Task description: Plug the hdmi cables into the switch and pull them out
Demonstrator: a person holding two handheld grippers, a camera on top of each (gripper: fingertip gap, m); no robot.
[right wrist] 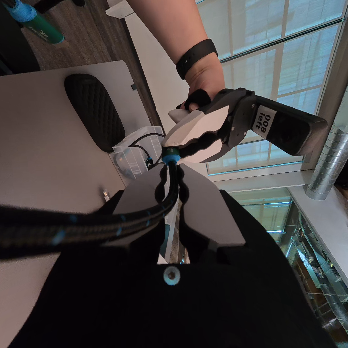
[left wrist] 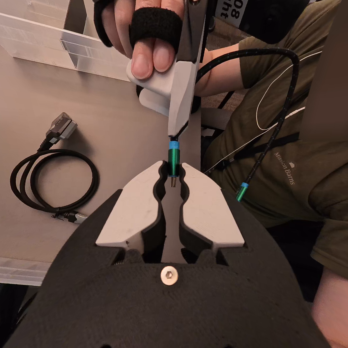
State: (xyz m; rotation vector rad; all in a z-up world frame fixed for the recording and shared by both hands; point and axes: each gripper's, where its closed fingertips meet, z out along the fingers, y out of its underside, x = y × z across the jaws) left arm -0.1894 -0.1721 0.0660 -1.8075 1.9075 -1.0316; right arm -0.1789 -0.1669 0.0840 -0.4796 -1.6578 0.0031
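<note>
A: Left wrist view — left gripper (left wrist: pixel 173 169) clamps the green HDMI plug (left wrist: pixel 173 162), past the table (left wrist: pixel 113 116) edge.

B: Right gripper (right wrist: pixel 172 170) pinches its braided cable (right wrist: pixel 170 188) behind that plug.

Left gripper (left wrist: pixel 173 169) has its fingertips closed around a green plug (left wrist: pixel 173 162); right gripper (right wrist: pixel 172 170) meets it tip to tip, jaws pinching the cable (right wrist: pixel 170 185) just behind; right hand (left wrist: pixel 150 37) grips the handle, fingers strapped.
</note>
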